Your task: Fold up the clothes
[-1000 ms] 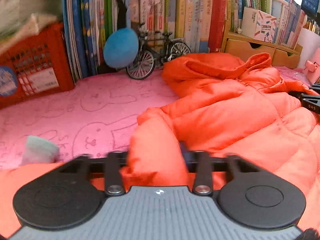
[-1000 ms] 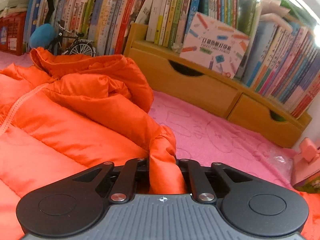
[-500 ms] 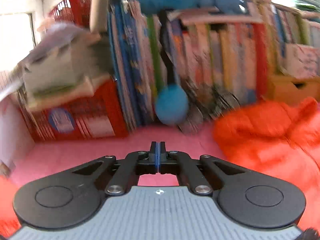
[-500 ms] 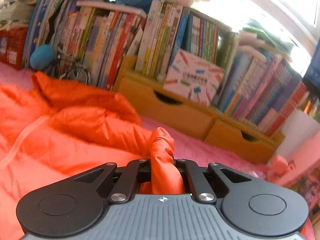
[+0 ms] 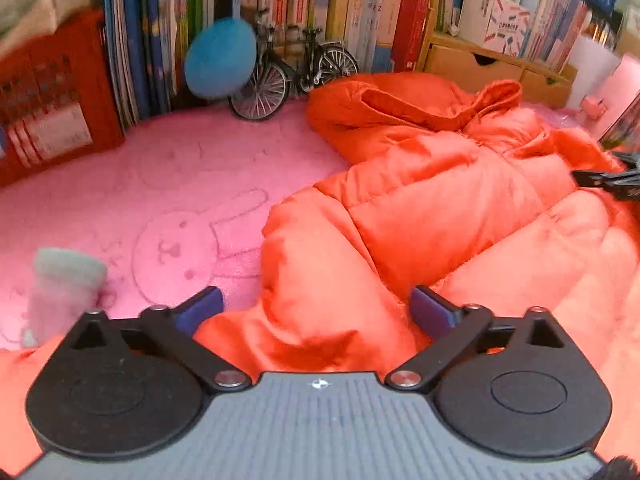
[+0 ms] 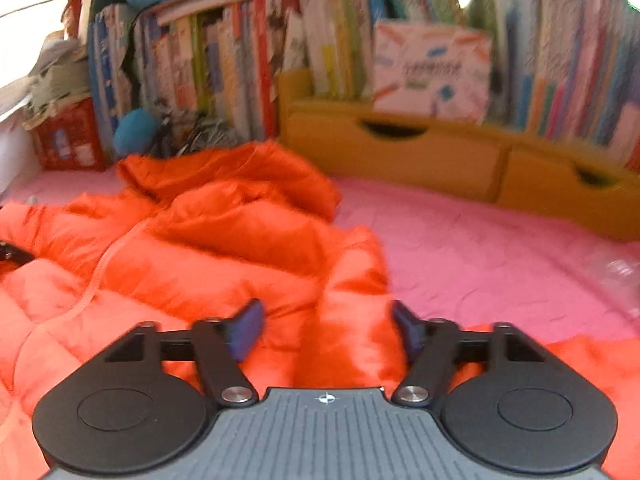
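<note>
An orange puffer jacket (image 5: 440, 208) is lying spread and rumpled across a pink bunny-print blanket (image 5: 168, 200), and everything else is sitting around that jacket. Behind it, a long row of books (image 6: 240, 56) is standing upright, with a wooden drawer unit (image 6: 420, 152) running along behind the jacket's hood end. A red crate (image 5: 52, 120) is sitting well off to the jacket's far side against the books. A model bicycle (image 5: 288, 80) is standing just beyond the hood, beside a blue plush ball (image 5: 220, 62). The left gripper (image 5: 316, 308) is hovering with its jaws spread wide, a puffy fold of the jacket bulging up between them. The right gripper (image 6: 324, 328) is likewise gaping wide over another fold of the jacket, clamping nothing.
</note>
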Action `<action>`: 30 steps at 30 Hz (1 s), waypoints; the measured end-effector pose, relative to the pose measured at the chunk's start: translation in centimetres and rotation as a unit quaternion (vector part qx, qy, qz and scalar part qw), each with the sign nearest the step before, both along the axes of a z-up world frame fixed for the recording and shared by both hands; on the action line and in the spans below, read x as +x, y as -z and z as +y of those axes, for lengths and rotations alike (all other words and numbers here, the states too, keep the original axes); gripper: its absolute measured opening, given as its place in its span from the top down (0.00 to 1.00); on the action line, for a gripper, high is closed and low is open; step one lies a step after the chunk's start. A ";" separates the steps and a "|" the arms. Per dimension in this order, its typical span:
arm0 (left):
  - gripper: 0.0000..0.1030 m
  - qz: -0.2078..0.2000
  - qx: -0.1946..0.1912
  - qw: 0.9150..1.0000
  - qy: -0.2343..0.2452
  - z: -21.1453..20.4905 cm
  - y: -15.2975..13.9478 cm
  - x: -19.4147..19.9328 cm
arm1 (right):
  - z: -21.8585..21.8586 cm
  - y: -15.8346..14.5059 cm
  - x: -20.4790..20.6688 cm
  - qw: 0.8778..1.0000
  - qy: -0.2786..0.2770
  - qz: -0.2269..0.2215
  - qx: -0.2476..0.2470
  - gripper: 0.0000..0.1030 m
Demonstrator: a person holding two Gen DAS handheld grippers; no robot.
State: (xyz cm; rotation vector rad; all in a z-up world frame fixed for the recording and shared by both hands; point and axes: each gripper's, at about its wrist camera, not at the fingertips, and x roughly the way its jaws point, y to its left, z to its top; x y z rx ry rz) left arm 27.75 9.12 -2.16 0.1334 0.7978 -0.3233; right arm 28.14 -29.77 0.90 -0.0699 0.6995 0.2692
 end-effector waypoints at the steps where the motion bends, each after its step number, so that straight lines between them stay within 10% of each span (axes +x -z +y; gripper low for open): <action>1: 0.43 -0.003 -0.005 1.000 -0.005 -0.2 0.1 -0.5 | 0.4 0.2 0.0 1.000 -0.001 0.005 -0.007 0.29; 5: 0.82 -0.062 0.021 0.998 -0.024 -2.0 -0.9 -3.5 | 2.6 0.8 -1.3 0.999 -0.009 -0.010 -0.039 0.84; 15: 0.84 -0.201 0.135 0.966 -0.092 -3.2 -4.2 4.0 | 5.9 -2.0 0.6 0.983 0.030 -0.118 -0.134 0.90; 21: 0.65 -0.115 0.230 0.959 -0.119 -4.6 1.9 9.6 | 6.0 1.4 6.6 0.979 0.078 -0.059 -0.180 0.72; 23: 0.48 -0.133 0.207 0.961 -0.124 -4.1 0.4 7.9 | 6.8 1.1 4.7 0.972 0.078 -0.079 -0.208 0.66; 26: 0.32 -0.157 0.144 0.968 -0.132 -2.4 -2.9 4.5 | 7.8 -0.4 -0.3 0.965 0.052 -0.131 -0.222 0.27; 30: 0.32 -0.170 0.074 0.974 -0.133 -1.5 -6.9 -1.6 | 8.6 -2.8 -8.7 0.963 -0.006 -0.188 -0.190 0.24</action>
